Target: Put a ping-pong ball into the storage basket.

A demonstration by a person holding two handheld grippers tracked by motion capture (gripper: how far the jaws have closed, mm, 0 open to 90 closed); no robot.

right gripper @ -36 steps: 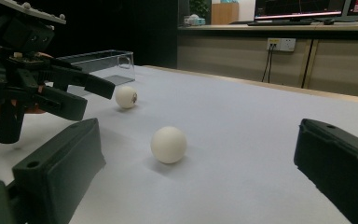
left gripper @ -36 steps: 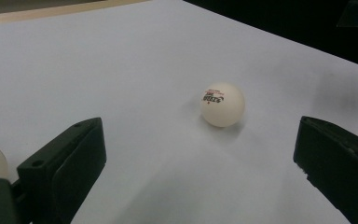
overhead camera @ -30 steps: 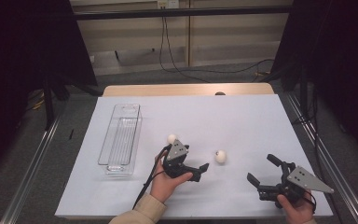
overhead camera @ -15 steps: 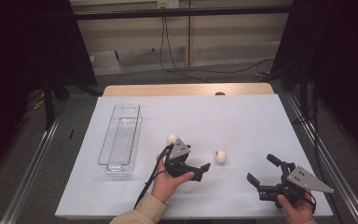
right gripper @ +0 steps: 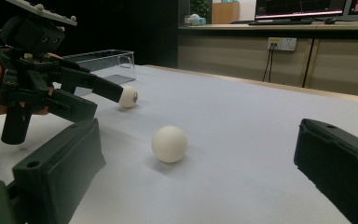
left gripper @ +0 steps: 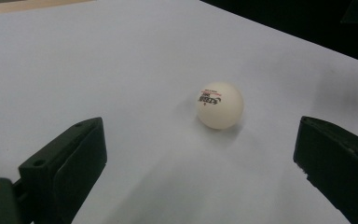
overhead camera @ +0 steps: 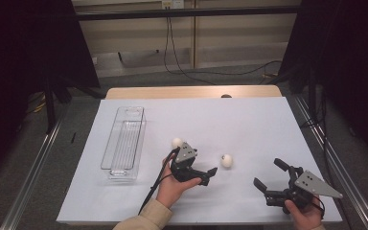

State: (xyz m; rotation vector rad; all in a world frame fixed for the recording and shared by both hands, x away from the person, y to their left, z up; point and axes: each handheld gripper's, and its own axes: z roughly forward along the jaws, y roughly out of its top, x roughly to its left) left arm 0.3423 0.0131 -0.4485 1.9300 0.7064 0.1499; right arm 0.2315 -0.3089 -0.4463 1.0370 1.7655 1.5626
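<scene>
Two white ping-pong balls lie on the white table cover. One ball (overhead camera: 226,160) (left gripper: 219,105) (right gripper: 169,143), with a small printed logo, sits between the two grippers. My left gripper (overhead camera: 205,165) (left gripper: 201,135) is open and points right at this ball from a short way off, touching nothing. The other ball (overhead camera: 176,142) (right gripper: 128,96) rests just behind the left gripper. My right gripper (overhead camera: 267,172) (right gripper: 200,133) is open and empty near the table's front right, aimed left toward the middle ball. The left gripper (right gripper: 51,88) and the hand on it appear in the right gripper view.
A clear plastic tray (overhead camera: 124,143) (right gripper: 102,60) stands empty on the left part of the table. The white cover (overhead camera: 249,120) stretches back to a wooden table edge (overhead camera: 191,92). Dark curtains and metal rails flank both sides.
</scene>
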